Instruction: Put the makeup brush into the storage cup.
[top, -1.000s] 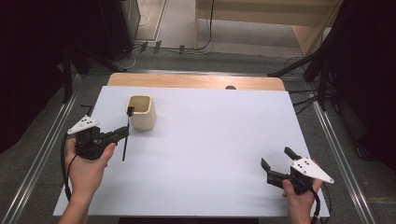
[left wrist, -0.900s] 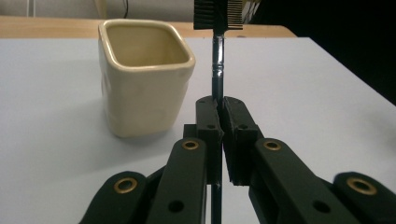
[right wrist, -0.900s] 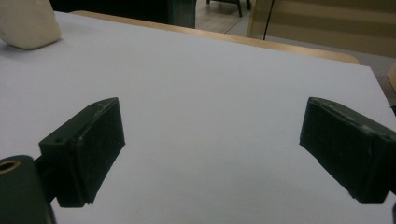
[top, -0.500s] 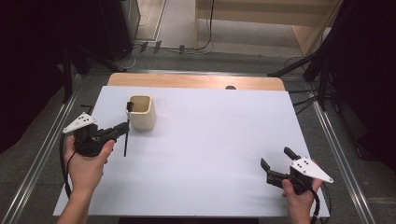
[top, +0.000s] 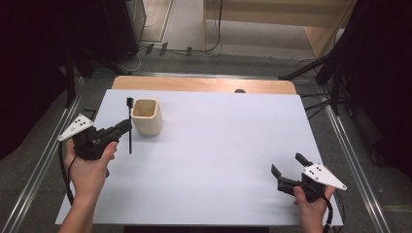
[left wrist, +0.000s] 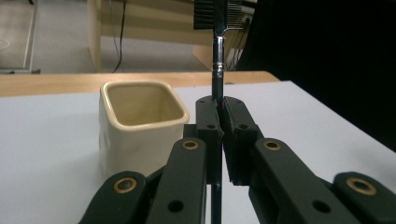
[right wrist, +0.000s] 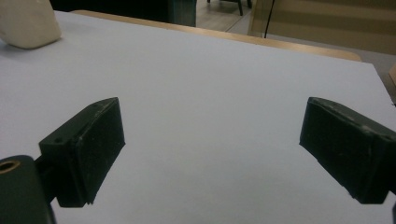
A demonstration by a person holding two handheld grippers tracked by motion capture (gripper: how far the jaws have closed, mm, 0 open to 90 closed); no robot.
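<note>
A thin black brush with a comb-like head stands upright in my left gripper, which is shut on its handle. Just right of the brush in the high view sits a cream square cup, open side up; in the left gripper view the cup is left of the jaws. My right gripper rests low over the table's near right part, jaws wide open with nothing between them.
A white sheet covers the table, with a wooden strip along the far edge. Metal rails run along both sides. Dark stands and cables lie on the floor beyond. The cup's corner appears far left in the right gripper view.
My left hand has lifted the brush slightly and brought it more upright beside the cup. The right gripper has stayed where it was.
</note>
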